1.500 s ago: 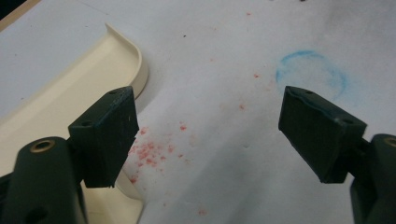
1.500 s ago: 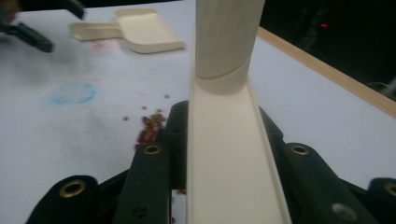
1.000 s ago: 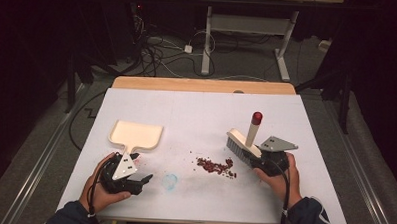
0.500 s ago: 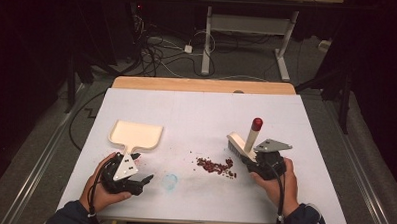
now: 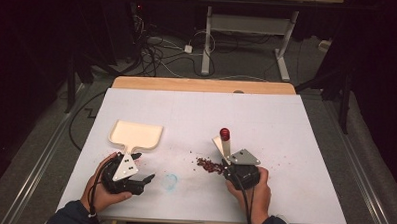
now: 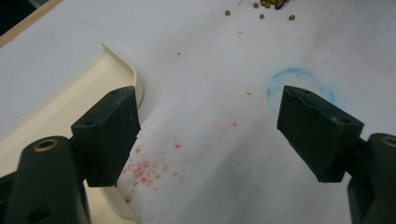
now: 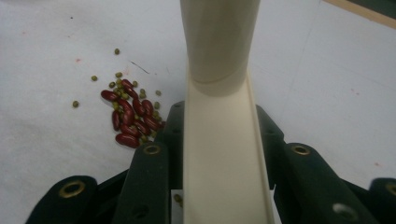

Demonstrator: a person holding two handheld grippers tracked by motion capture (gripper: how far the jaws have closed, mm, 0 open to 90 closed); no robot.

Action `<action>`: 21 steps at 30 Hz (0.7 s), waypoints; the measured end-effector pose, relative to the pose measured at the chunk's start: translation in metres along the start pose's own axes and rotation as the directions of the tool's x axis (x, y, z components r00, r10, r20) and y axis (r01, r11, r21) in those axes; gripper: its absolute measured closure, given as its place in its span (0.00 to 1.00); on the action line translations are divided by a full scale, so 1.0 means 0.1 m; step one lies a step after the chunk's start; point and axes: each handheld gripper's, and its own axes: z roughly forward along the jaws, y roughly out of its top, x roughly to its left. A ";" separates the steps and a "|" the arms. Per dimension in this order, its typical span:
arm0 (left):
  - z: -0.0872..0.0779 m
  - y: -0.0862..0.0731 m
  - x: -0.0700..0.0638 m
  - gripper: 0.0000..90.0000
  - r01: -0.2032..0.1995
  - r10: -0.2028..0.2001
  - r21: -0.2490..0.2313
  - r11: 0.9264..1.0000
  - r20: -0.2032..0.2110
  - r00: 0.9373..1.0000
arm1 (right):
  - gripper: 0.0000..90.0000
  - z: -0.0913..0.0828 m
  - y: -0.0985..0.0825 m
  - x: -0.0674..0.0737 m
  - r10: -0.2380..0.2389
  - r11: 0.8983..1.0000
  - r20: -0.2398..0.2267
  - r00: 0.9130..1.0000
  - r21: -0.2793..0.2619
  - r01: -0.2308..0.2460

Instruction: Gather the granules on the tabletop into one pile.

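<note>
Right hand-held gripper (image 5: 228,162): clenched on the cream brush (image 7: 219,154) that I hold, jaws pressed to both sides of its handle, red-capped end (image 5: 225,133) pointing up and away. It stands just beside the pile of beans (image 5: 209,165), to their right in the high view.

Left hand-held gripper (image 5: 143,180): released, jaws wide apart with nothing between them; it rests near the handle of the dustpan (image 5: 135,135), one jaw overlapping the pan's rim in the left gripper view.

Beans: red kidney beans mixed with small green ones (image 7: 130,114), heaped loosely on the white table (image 5: 286,125), a few green strays lying apart from the heap.

Dustpan: cream, lying flat, mouth facing away from me; well apart from the beans. Contents: none that I can see.

Step in hand, as I judge it: sweeping the beans together. Done well, I keep the brush low, stroke short, gather strays first, and bring the pan up close before pushing the heap in.
</note>
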 end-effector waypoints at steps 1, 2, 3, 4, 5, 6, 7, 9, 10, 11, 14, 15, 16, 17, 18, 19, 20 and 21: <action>0.00 0.00 0.00 0.23 -0.003 0.003 0.000 1.000 0.002 1.000 | 0.74 0.01 0.00 0.03 -0.007 1.000 0.011 1.000 -0.009 0.007; 0.00 0.01 0.00 0.23 -0.005 0.005 0.002 1.000 0.004 1.000 | 0.74 0.02 0.01 0.05 -0.010 1.000 0.018 1.000 -0.013 0.010; 0.01 0.01 0.00 0.23 -0.004 0.004 0.002 1.000 0.004 1.000 | 0.74 0.02 0.02 0.07 -0.015 1.000 0.024 1.000 -0.019 0.016; 0.01 0.01 0.00 0.23 -0.002 0.002 0.003 1.000 0.005 1.000 | 0.74 0.02 0.03 0.08 -0.007 1.000 0.030 1.000 -0.026 0.008; 0.02 0.01 0.00 0.23 -0.001 0.001 0.004 1.000 0.004 1.000 | 0.74 0.01 0.03 0.09 -0.012 0.999 0.030 0.999 -0.037 0.013; 0.02 0.02 0.00 0.23 0.000 0.000 0.005 1.000 0.003 1.000 | 0.74 0.00 0.03 0.09 -0.018 0.999 0.028 0.999 -0.043 0.019; 0.02 0.02 0.00 0.23 0.001 -0.001 0.005 1.000 0.002 1.000 | 0.74 -0.01 0.03 0.10 -0.024 0.999 0.030 0.999 -0.047 0.025; 0.02 0.02 0.00 0.23 0.004 -0.004 0.006 1.000 0.000 1.000 | 0.75 -0.02 0.03 0.09 -0.023 0.998 0.022 0.999 -0.057 0.025; 0.02 0.02 0.00 0.23 0.005 -0.005 0.006 1.000 -0.001 1.000 | 0.75 -0.02 0.03 0.09 -0.022 0.998 0.016 1.000 -0.059 0.023; 0.02 0.02 0.00 0.23 0.005 -0.005 0.008 1.000 -0.002 1.000 | 0.75 -0.02 0.04 0.09 -0.030 0.998 0.011 0.999 -0.062 0.030; 0.03 0.01 0.01 0.23 0.011 -0.011 0.010 1.000 -0.004 1.000 | 0.75 -0.01 0.05 0.09 -0.046 0.996 -0.003 0.999 -0.075 0.046; 0.03 0.01 0.01 0.23 0.010 -0.010 0.010 1.000 -0.004 1.000 | 0.75 -0.01 0.06 0.10 -0.051 0.996 -0.005 0.999 -0.079 0.050; 0.03 0.01 0.01 0.23 0.010 -0.010 0.010 1.000 -0.004 1.000 | 0.75 0.00 0.07 0.10 -0.048 0.995 -0.017 0.999 -0.085 0.046; 0.03 0.01 0.01 0.23 0.010 -0.010 0.011 1.000 -0.004 1.000 | 0.75 0.01 0.08 0.10 -0.055 0.995 -0.015 0.998 -0.087 0.054; 0.03 0.01 0.01 0.23 0.011 -0.011 0.010 1.000 -0.004 1.000 | 0.75 0.02 0.09 0.09 -0.060 0.994 -0.012 0.998 -0.089 0.059; 0.03 0.01 0.01 0.23 0.011 -0.011 0.010 1.000 -0.005 1.000 | 0.75 0.03 0.10 0.06 -0.063 0.993 -0.014 0.998 -0.096 0.061; 0.03 0.01 0.02 0.23 0.012 -0.012 0.010 1.000 -0.005 1.000 | 0.75 0.04 0.12 0.03 -0.058 0.993 -0.016 0.998 -0.103 0.056; 0.02 0.01 0.02 0.23 0.014 -0.014 0.008 1.000 -0.005 1.000 | 0.75 0.04 0.14 -0.01 -0.057 0.991 -0.019 0.998 -0.119 0.055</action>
